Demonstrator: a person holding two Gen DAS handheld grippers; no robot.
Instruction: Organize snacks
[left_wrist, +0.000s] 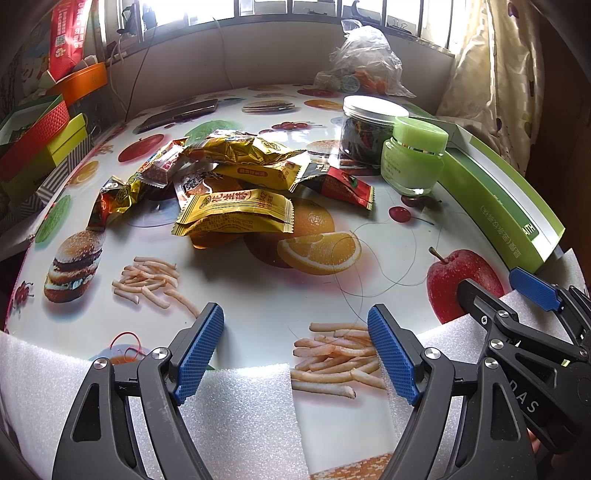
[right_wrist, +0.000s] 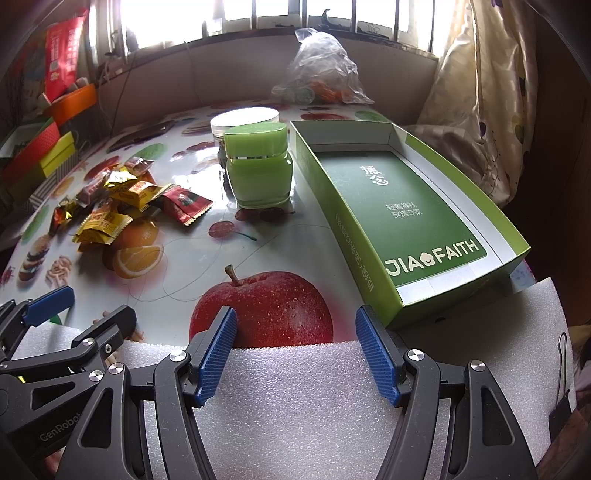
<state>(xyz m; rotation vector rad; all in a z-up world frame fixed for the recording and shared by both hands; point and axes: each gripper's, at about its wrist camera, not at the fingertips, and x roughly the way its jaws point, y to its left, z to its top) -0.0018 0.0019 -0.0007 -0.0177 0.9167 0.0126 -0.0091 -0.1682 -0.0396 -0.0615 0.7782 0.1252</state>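
- I am holding my left gripper (left_wrist: 295, 354) and right gripper (right_wrist: 295, 354) gaping, empty.
- Crinkly yellow-and-red snack packets (left_wrist: 236, 184) are lying heaped; shallow green cardboard box (right_wrist: 406, 206) is sitting bare, nothing sorted.

home | fruit-print tablecloth (left_wrist: 258, 295) | floral curtain (right_wrist: 491, 110) | barred window (right_wrist: 258, 14) | cream jar (right_wrist: 258, 170)

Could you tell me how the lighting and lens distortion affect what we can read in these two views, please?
Left wrist view: the window is blown out white, glare washes the tablecloth near the snack pile, and the table edge bows. Right wrist view: same backlight, yet the green box lettering stays legible; corners vignette dark.
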